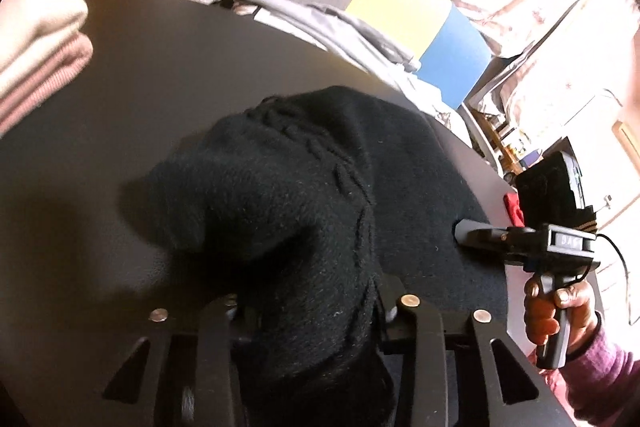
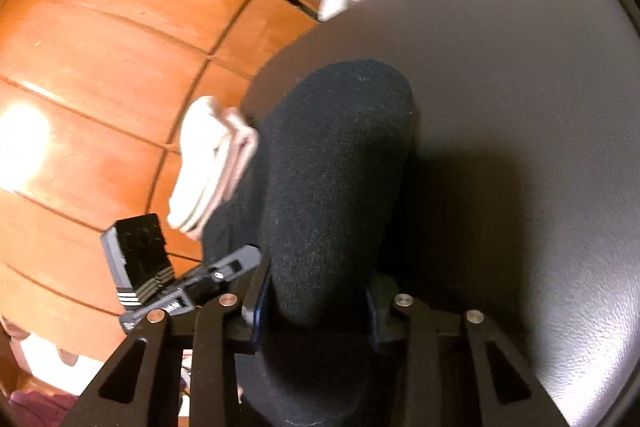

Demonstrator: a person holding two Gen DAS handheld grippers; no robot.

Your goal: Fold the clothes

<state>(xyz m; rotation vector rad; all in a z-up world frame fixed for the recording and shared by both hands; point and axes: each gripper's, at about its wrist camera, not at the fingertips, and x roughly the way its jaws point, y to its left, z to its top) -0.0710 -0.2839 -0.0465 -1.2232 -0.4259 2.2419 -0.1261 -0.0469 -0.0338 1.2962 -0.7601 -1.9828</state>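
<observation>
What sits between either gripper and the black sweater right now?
Nothing visible. The left gripper and right gripper each already have the black knit sweater between their fingers, above the dark table.

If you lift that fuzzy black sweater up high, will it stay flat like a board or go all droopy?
Probably droopy. The black sweater already bunches into soft humps where the left hand-held gripper pinches it, so it looks floppy, not stiff. Its thick cable knit suggests some weight, so loose parts would likely sag. The fuzzy surface seems unlikely to slip from the right hand-held gripper.
</observation>
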